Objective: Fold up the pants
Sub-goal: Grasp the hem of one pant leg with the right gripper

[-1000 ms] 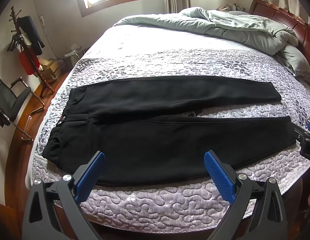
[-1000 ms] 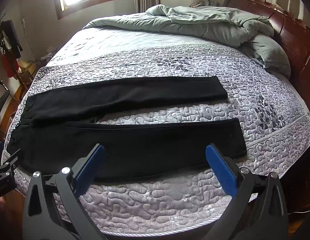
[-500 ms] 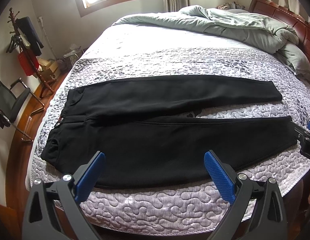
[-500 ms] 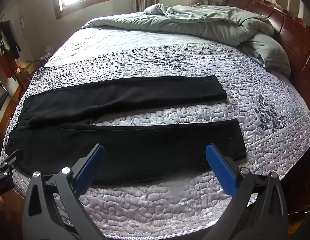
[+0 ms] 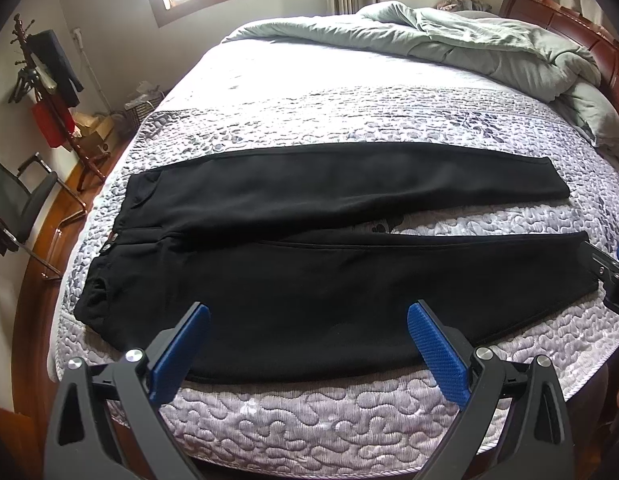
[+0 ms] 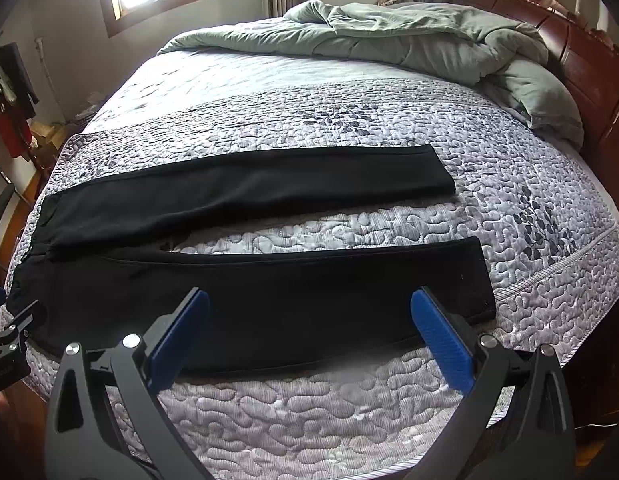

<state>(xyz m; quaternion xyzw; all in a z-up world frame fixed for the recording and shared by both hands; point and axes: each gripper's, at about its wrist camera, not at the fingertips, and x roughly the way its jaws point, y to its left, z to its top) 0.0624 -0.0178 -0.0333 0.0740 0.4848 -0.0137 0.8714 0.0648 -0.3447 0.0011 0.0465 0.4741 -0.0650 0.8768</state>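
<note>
Black pants (image 5: 309, 264) lie flat across the quilted bed, waistband at the left, both legs stretching right with a narrow wedge of quilt between them. My left gripper (image 5: 309, 344) hovers open over the near leg's front edge, close to the waist end. In the right wrist view the same pants (image 6: 269, 292) show their cuffs at the right, and my right gripper (image 6: 309, 332) hangs open above the near leg toward the cuff end. Neither gripper holds any cloth. Each gripper's body shows at the edge of the other's view.
The grey patterned quilt (image 5: 309, 420) covers the bed up to its near edge. A rumpled green duvet (image 5: 449, 44) is heaped at the far side by the wooden headboard (image 6: 581, 52). A coat rack (image 5: 49, 92) and a chair (image 5: 21, 200) stand on the floor at the left.
Both views have drifted slightly, with the pants shifting a little in frame. The pants lie as before and both grippers stay open.
</note>
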